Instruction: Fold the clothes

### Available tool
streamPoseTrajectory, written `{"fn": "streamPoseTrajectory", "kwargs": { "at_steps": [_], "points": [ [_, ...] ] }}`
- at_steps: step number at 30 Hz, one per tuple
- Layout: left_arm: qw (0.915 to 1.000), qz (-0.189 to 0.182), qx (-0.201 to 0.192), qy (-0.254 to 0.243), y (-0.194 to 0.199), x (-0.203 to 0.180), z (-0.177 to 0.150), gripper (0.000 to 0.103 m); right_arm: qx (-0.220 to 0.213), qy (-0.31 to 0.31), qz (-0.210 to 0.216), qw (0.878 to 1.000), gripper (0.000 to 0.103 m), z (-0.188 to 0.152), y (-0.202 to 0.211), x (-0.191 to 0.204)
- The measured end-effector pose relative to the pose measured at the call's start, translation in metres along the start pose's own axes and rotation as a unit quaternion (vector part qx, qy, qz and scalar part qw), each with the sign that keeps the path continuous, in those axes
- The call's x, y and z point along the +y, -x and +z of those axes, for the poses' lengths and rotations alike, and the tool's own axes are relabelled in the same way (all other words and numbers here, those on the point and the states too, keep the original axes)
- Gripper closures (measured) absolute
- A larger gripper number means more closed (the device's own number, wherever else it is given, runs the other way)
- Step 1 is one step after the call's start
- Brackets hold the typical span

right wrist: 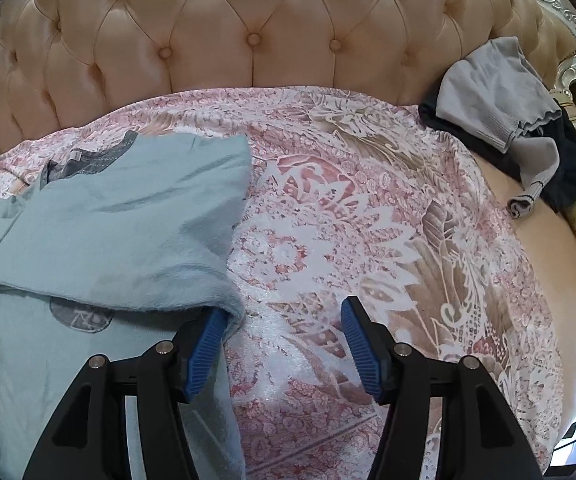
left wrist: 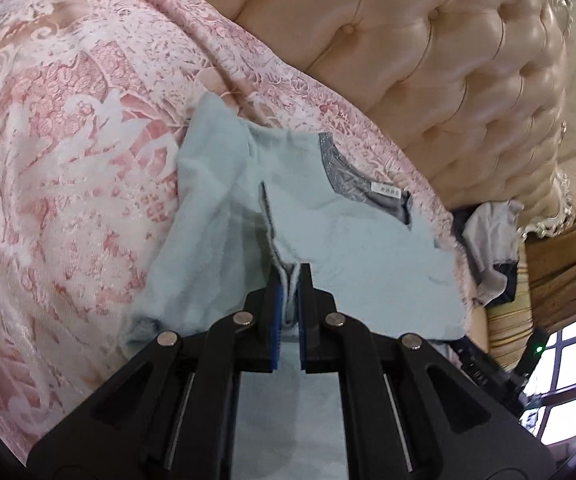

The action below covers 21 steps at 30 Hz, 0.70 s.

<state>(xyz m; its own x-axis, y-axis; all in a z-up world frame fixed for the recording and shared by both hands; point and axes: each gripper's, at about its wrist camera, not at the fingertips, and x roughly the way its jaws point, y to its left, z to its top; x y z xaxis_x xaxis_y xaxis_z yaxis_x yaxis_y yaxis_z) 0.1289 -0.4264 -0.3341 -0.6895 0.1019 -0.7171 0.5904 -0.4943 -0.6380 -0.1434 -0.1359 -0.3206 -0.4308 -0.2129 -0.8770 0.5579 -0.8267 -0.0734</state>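
Shirt [left wrist: 352, 264] edge is pinched in left gripper [left wrist: 290, 276]; right gripper [right wrist: 283, 316], jaws wide, holds nothing, so the fold could be dragged askew.

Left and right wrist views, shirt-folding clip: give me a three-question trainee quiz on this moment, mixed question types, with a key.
1. True or false: the left gripper is shut on the light blue shirt.
2. Multiple choice: the right gripper is (A) shut on a sock, (B) open over the pink patterned bedspread at the shirt's edge, (C) gripping the headboard.
3. Short answer: what lies at the far right corner of the bed in the right wrist view?

Key
1. True; fabric is pinched between its blue pads.
2. B; its jaws stand wide apart, one pad against the folded shirt.
3. A grey garment lying on a dark garment, near the tufted headboard.
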Motion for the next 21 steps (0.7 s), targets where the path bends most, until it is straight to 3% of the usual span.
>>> {"fn": "streamPoseTrajectory", "kwargs": {
  "at_steps": [11,17,19,21],
  "points": [
    [0.9997,0.014,0.017,0.014,-0.014,0.009,-0.002,0.095,0.005,-0.032,0.006,0.999,0.034,-0.002,-0.001,-0.010],
    [0.9992,0.004,0.021,0.034,-0.012,0.014,-0.001,0.087,0.001,-0.036,0.008,0.999,0.034,-0.003,0.004,-0.010],
    [0.9984,-0.011,0.021,0.051,-0.010,0.017,0.000,0.080,-0.004,-0.030,0.005,1.000,0.034,-0.002,0.008,-0.009],
    [0.9979,-0.023,0.021,0.057,-0.010,0.018,-0.001,0.065,-0.005,-0.025,0.002,1.000,0.034,-0.003,0.009,-0.009]
  ]
}}
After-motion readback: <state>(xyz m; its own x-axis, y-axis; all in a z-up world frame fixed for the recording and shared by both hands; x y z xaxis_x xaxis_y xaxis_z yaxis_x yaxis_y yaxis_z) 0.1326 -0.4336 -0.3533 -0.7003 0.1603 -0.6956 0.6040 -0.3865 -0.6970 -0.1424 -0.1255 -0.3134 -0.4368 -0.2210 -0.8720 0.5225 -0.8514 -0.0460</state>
